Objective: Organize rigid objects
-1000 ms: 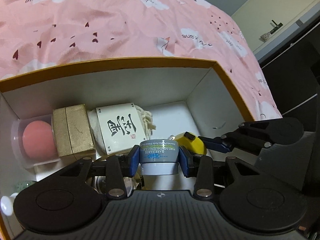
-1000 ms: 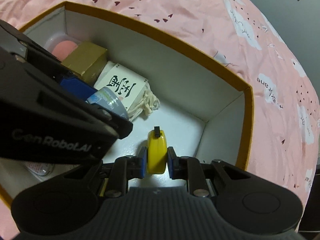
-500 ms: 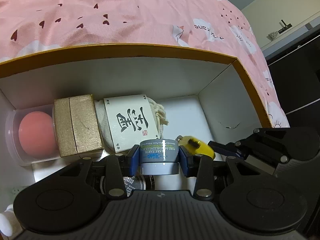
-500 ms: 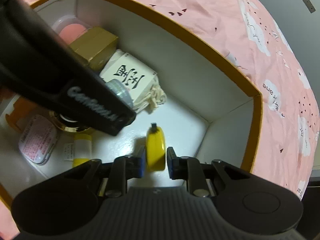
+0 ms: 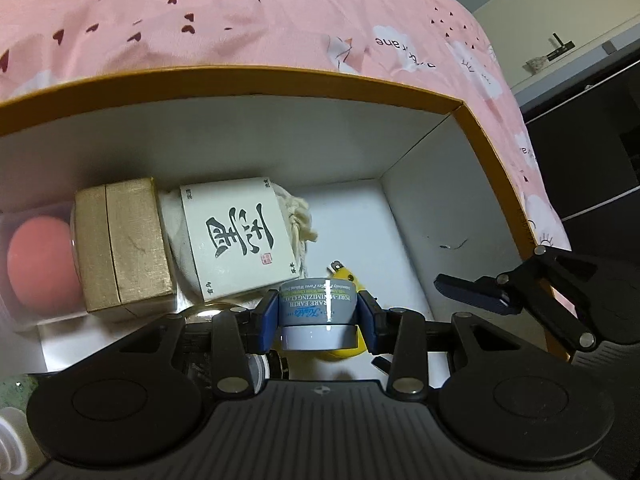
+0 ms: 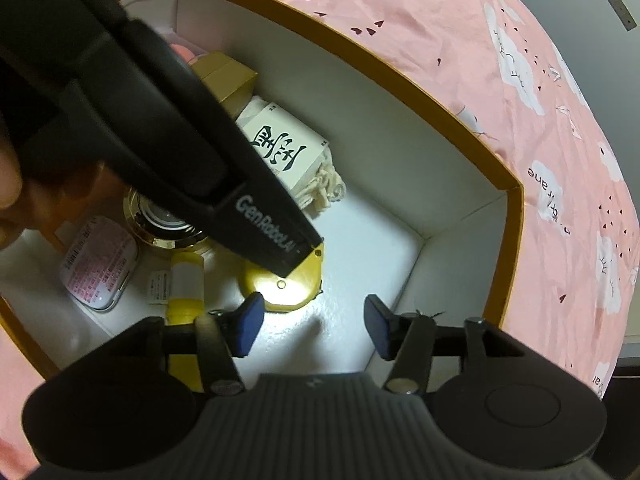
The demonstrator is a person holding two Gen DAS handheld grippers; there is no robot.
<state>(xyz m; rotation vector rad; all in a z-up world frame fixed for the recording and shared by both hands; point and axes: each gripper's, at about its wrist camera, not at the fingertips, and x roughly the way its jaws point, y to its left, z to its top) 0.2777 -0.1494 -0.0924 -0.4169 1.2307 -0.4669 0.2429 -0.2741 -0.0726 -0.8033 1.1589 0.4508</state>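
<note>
- Jar, a grey cream pot with a white base, is pinched at its sides by the left gripper and hangs above the floor of the box, probably waiting for a free patch to be set on.
- Yellow tape measure lies flat on the box floor near the right corner, just ahead of the right gripper, whose jaws stand spread with nothing between them; its pads touch nothing.
- Along the far wall sit a pink ball in a clear case, a gold box and a cloth pouch, packed side by side, so the corner by the tape is the open space left.
- Lower left in the right view lie a pink tin, a gold-rimmed pot and a yellow tube.
- Compared with a second ago, the tape stood on edge, clamped in the right jaws; those jaws have just been opening, and the tape now lies released on its side.
- The left grip on the jar is unchanged.
</note>
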